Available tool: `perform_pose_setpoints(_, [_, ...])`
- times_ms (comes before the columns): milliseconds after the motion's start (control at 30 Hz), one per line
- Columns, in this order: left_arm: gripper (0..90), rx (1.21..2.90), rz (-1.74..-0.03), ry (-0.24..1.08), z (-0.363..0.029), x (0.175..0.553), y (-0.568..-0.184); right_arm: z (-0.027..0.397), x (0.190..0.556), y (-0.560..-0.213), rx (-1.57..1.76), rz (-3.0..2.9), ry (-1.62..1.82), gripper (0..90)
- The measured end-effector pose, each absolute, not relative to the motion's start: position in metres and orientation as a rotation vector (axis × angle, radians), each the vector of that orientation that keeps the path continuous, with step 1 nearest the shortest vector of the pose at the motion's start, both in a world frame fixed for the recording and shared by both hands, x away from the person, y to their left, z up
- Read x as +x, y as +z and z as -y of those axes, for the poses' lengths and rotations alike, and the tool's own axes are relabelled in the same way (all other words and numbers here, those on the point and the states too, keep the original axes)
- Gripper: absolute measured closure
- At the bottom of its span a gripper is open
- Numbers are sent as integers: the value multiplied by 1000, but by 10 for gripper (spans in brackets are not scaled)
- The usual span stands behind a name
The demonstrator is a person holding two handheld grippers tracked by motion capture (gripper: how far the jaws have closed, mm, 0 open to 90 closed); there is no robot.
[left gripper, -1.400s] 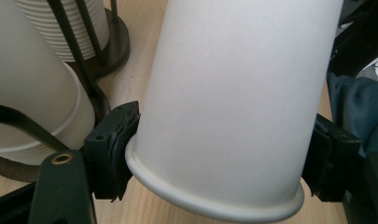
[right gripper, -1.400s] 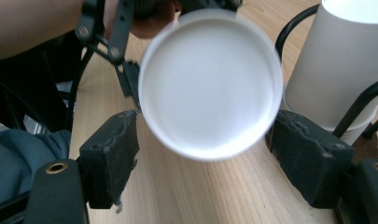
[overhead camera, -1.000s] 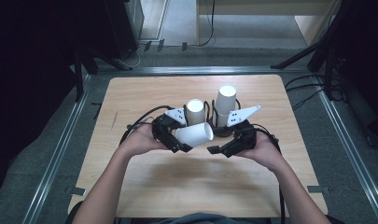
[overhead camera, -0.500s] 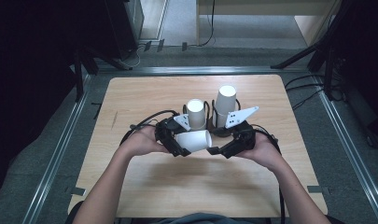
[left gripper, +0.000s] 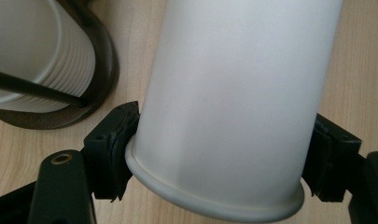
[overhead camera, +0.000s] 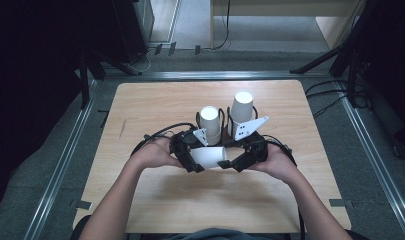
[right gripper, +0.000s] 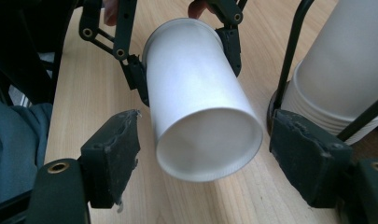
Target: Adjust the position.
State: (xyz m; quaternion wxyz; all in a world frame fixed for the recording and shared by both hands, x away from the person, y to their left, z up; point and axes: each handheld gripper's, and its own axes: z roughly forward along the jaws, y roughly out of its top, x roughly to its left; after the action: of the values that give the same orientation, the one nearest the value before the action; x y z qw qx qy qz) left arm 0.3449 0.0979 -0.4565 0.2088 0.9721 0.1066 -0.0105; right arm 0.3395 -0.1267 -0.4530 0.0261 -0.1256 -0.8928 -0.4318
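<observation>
White, thin, crushable paper cup (left gripper: 228, 107): we are pinching its rim with left gripper (left gripper: 219, 158); right gripper's (right gripper: 203, 161) jaws, just closing, are straddling its base, untouching.

A light wooden table (overhead camera: 155, 105) is standing on a grey floor (overhead camera: 65, 150). Far beyond it, black stand legs (overhead camera: 97, 65) and cables (overhead camera: 220, 40) are lying on the floor; more cables (overhead camera: 335, 95) are trailing at the right.
</observation>
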Motion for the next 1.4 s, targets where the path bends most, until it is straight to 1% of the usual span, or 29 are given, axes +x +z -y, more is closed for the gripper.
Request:
perform_pose_setpoints(300, [228,2707,-259,-54,-90,341,-459,115,337,-460,-345,2771,-1274,266])
perform_pose_setpoints(533, [227,2695,-236,-69,-89,340,-458,111,335,-462,-313,2776,-1246,327])
perform_pose_setpoints(800, [219,2678,-239,-74,-90,339,-457,112,336,-460,-309,2768,-1242,337])
perform_pose_setpoints(833, [216,2668,-251,-98,-91,340,-457,112,336,-460,-308,2766,-1242,337])
perform_pose_setpoints(967, [196,2634,-259,-108,-92,341,-457,114,336,-457,-313,2753,-1245,335])
perform_pose_setpoints(1033, [165,2604,-267,-121,-93,342,-455,115,336,-456,-317,2755,-1255,335])
perform_pose_setpoints(1067, [136,2591,-276,-120,-94,343,-454,116,336,-456,-314,2758,-1261,335])
perform_pose_setpoints(1167, [103,2552,-305,-103,-96,344,-451,118,337,-455,-327,2761,-1271,334])
perform_pose_setpoints(1400, [92,2473,-367,-89,-105,349,-446,125,340,-451,-352,2753,-1312,334])
